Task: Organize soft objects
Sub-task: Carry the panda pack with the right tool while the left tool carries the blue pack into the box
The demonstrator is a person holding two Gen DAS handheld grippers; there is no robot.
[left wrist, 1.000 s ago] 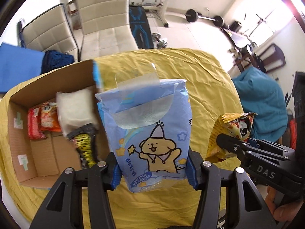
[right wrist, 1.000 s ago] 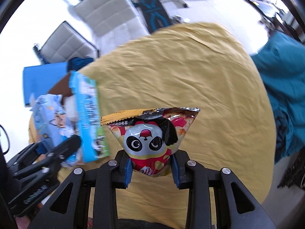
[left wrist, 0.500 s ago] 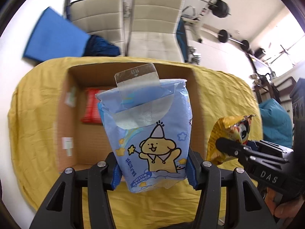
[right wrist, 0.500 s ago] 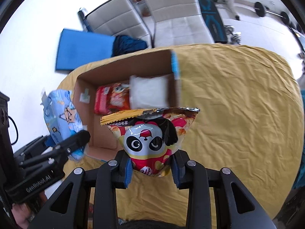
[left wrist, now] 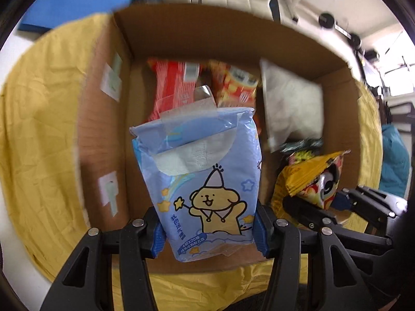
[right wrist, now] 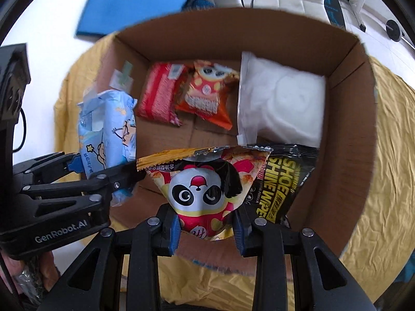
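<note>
Now, over the open brown cardboard box (right wrist: 363,108) on the yellow-clothed table (right wrist: 389,155), the left claw (left wrist: 208,226) clamps a blue bear-print tissue pack (left wrist: 205,181) and the right claw (right wrist: 206,229) a panda-print snack bag (right wrist: 205,184), so both likely need lowering and releasing inside.

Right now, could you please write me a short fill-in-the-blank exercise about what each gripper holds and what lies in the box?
1. The left gripper is shut on the blue ____ pack.
2. The right gripper holds a snack bag printed with a ____ face.
3. The black shoe shine wipes pouch lies inside the ____ box.
4. The white packet lies to the ____ of the orange snack bag.

Missing words: tissue; panda; cardboard; right
</note>
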